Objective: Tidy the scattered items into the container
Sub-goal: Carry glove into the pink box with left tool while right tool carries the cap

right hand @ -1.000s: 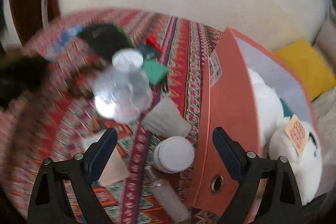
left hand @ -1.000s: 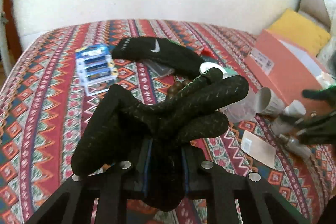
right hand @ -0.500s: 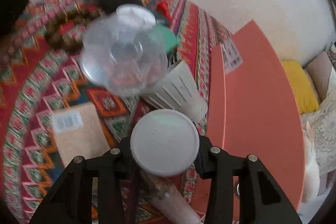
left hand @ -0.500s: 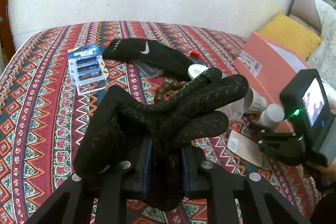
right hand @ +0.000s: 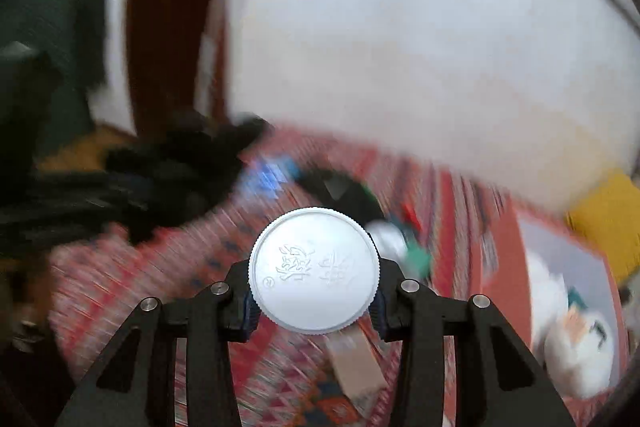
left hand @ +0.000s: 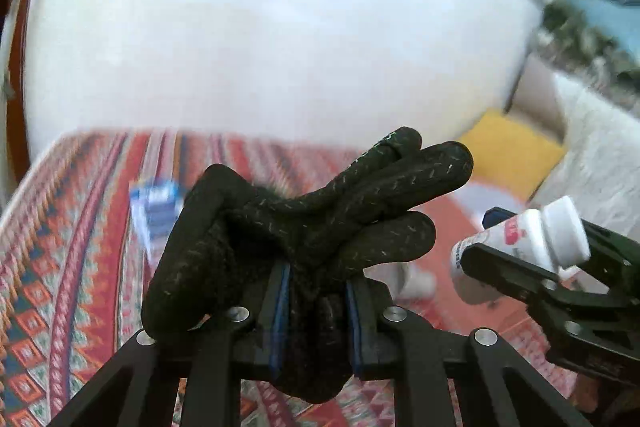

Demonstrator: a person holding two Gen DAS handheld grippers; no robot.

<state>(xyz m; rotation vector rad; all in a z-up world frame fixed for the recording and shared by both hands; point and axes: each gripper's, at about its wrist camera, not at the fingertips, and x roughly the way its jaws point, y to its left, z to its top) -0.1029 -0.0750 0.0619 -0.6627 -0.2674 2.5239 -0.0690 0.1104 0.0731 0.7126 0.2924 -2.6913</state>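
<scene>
Blue pack (left hand: 158,215) behind glove (left hand: 304,239); box (right hand: 560,291) right of bottle (right hand: 314,269).

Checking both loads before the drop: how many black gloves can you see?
2. One glove clamped in the left gripper; another glove lies blurred on the bedspread behind the bottle. More may be hidden.

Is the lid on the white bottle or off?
On. The white cap sits on the bottle held sideways in the right claw.

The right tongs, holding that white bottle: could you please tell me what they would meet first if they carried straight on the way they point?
Probably the patterned bedspread near the blurred dark sock beyond the white bottle; blur makes depth uncertain.
</scene>
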